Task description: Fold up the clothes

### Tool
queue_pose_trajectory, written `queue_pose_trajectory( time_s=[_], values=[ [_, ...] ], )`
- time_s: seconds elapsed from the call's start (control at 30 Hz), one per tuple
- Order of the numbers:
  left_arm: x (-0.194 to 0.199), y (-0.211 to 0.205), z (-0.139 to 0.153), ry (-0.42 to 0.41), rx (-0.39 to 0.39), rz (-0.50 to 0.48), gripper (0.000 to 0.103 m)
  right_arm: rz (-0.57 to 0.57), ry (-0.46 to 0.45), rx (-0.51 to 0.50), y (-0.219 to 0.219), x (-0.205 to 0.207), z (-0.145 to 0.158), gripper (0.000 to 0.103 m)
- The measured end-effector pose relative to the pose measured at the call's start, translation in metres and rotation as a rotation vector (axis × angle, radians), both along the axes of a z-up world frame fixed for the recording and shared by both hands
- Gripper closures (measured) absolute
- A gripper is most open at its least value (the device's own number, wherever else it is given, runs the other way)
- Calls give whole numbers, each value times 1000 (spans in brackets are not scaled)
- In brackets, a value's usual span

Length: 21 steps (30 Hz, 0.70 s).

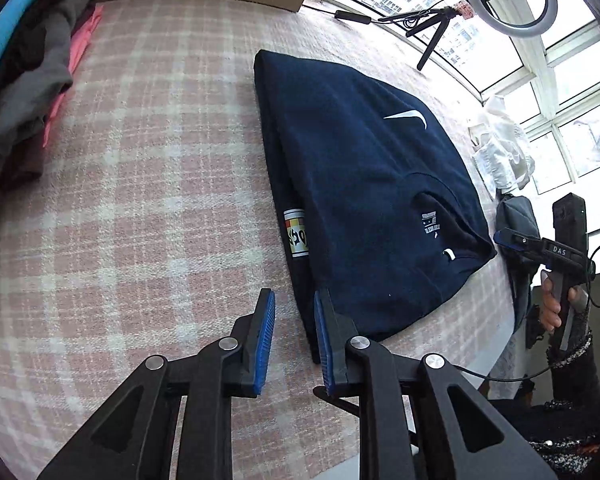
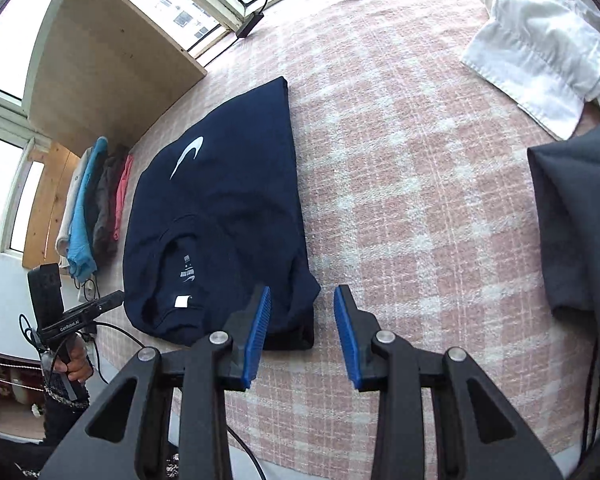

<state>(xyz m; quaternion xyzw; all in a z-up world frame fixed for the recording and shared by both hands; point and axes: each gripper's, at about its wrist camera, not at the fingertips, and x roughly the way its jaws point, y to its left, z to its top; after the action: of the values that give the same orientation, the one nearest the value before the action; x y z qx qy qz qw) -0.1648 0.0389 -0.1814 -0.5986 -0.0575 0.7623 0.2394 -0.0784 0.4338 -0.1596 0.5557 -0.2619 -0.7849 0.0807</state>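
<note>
We hover both grippers, jaws apart and empty, over the plaid bench [image 2: 400,160]: the folded navy shirt [image 1: 360,184] lies just ahead of the left gripper [image 1: 295,340] and the right gripper [image 2: 302,336]. A one-layer pinch could undo the fold.

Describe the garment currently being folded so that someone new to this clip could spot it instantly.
On the pink-and-white plaid bedspread, look at the middle, just ahead of both tongs. The navy T-shirt lies there flat, folded into a long panel with its collar toward the camera. Its white swoosh logo sets it apart from the crumpled white garment and the stacked clothes at the bedspread's edge.
</note>
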Motion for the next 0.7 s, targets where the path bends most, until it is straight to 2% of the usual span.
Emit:
queue_pose_trajectory(
  time_s=[0.07,0.1,0.2,0.3,0.37,0.47,0.5,0.6,0.7],
  values=[
    [4,10,15,13,16,-37,83,-6,9,-26,0,2,-5,70],
    [5,20,21,16,31,-57,78,-20,28,-23,3,5,-4,70],
    [4,76,24,-7,68,-160,75,-22,106,5,7,18,3,70],
    [3,148,22,27,15,-313,75,86,127,175,-3,27,10,70],
    [-4,186,18,8,4,-378,75,166,149,233,-11,29,13,70],
    [-18,224,8,-77,11,-414,75,255,163,328,-22,28,11,70],
    [-21,234,5,-103,16,-425,71,277,166,359,-24,27,7,70],
    [-26,254,-7,-166,-3,-446,69,334,185,368,-30,21,-1,70],
    [-27,261,-15,-208,22,-433,73,380,197,395,-36,15,-9,70]
  ],
)
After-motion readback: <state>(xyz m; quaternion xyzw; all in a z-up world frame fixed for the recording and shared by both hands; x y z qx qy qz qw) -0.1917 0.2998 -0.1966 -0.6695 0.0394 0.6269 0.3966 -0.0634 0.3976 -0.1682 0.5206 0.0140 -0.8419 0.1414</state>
